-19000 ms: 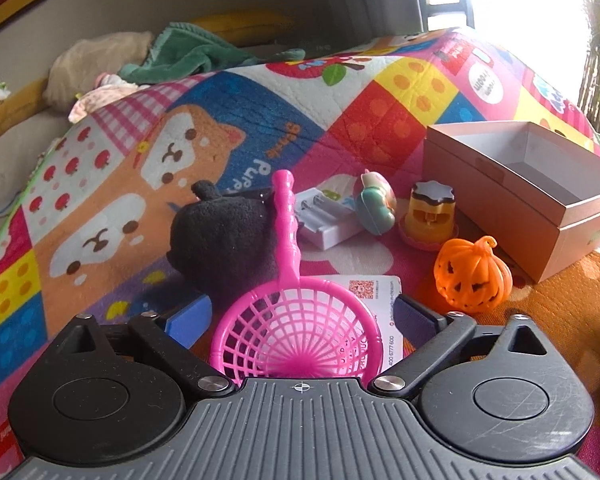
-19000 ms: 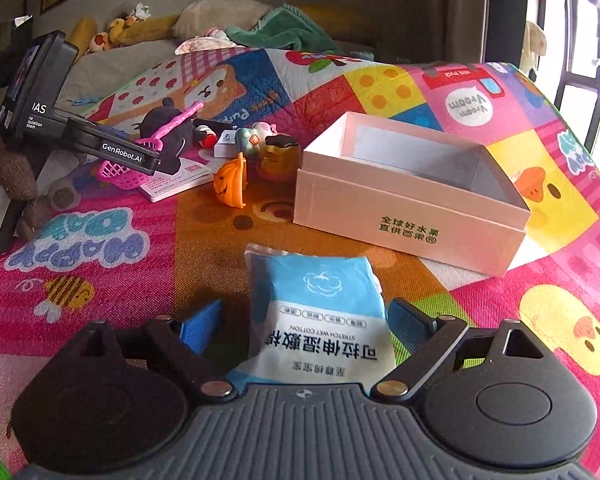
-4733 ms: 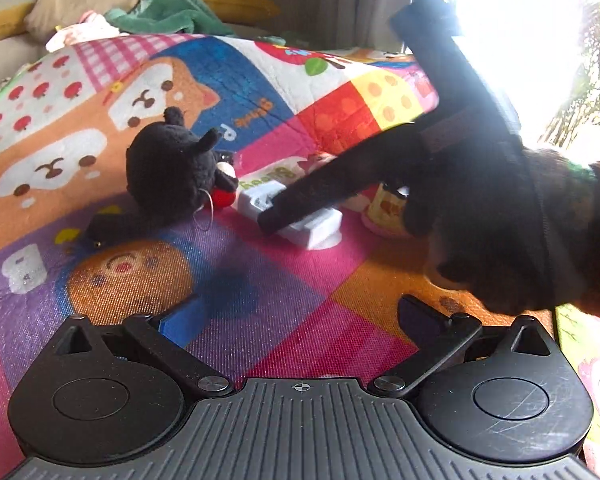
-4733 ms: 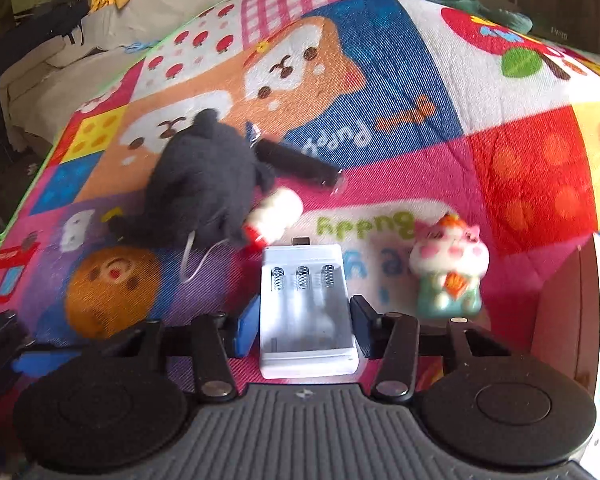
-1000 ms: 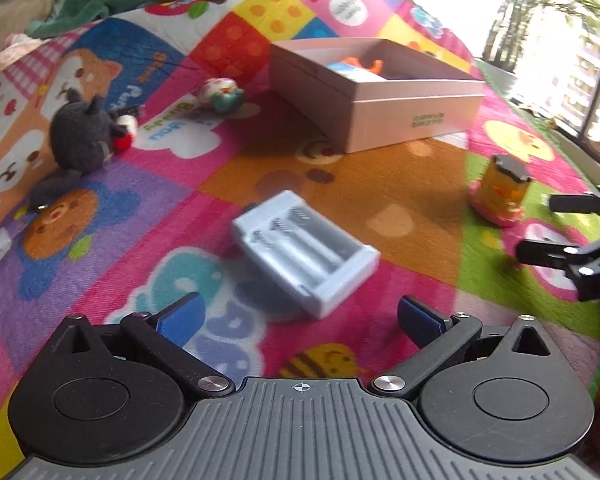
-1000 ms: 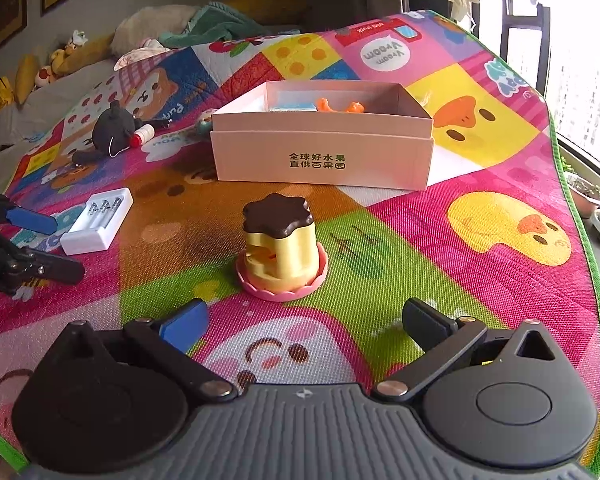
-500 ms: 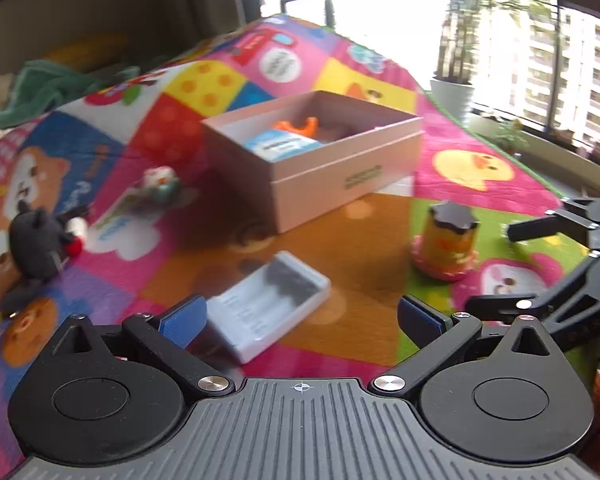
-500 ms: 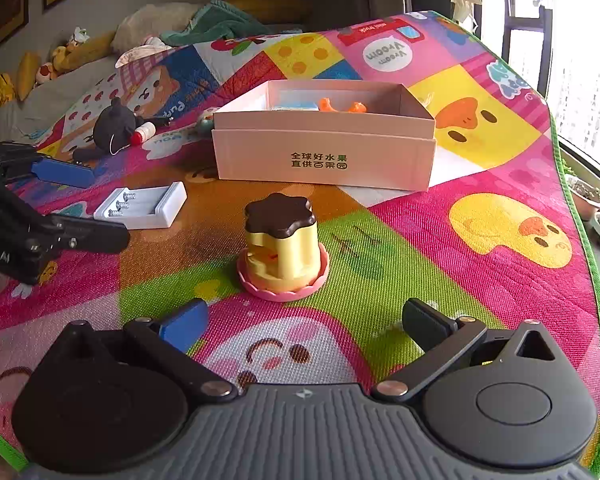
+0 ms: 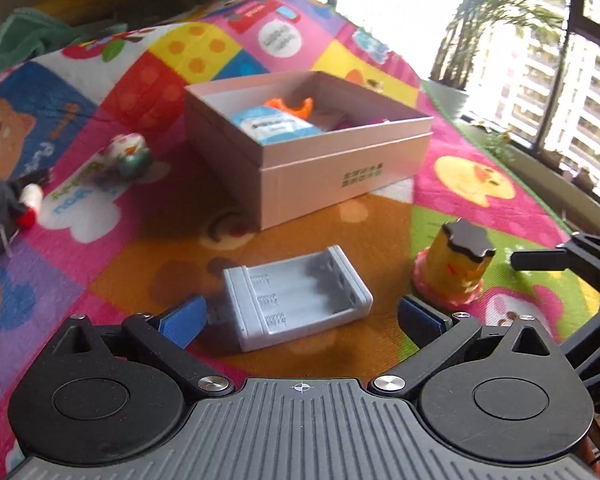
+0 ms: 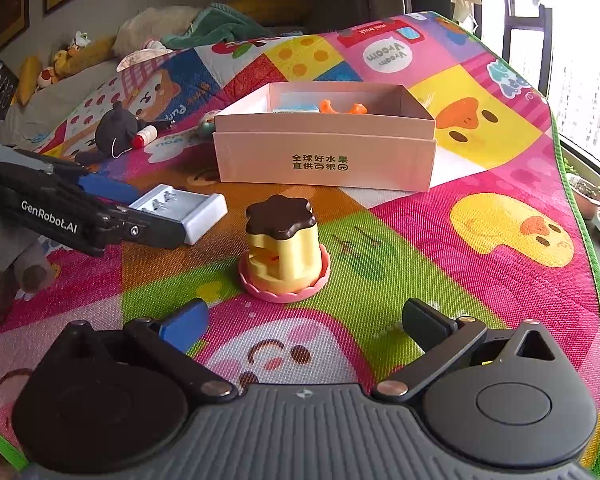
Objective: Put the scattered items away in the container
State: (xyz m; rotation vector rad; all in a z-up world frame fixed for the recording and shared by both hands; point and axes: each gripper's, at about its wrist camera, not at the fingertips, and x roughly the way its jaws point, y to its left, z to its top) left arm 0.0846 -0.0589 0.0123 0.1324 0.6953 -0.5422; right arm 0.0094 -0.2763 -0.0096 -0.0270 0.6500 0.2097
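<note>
A pink cardboard box [image 9: 340, 168] [image 10: 324, 152] stands on the play mat and holds a blue wipes pack [image 9: 274, 124] and an orange toy [image 9: 288, 106]. A white battery holder [image 9: 296, 292] [image 10: 180, 210] lies between the open jaws of my left gripper [image 9: 300, 320], which shows as well in the right wrist view [image 10: 140, 216]. A yellow pudding toy [image 10: 282, 246] [image 9: 454, 270] with a brown top stands just ahead of my open, empty right gripper [image 10: 304, 324]. A black plush [image 10: 116, 130] and a small cat figure [image 9: 130, 154] lie further left.
The colourful play mat [image 10: 480, 208] ends at a green edge on the right by a window with potted plants [image 10: 588, 196]. Pillows, soft toys and a green towel [image 10: 216, 26] lie at the back.
My left gripper has moved in on the battery holder, which now lies between its fingers. My right gripper has barely moved, still behind the pudding toy.
</note>
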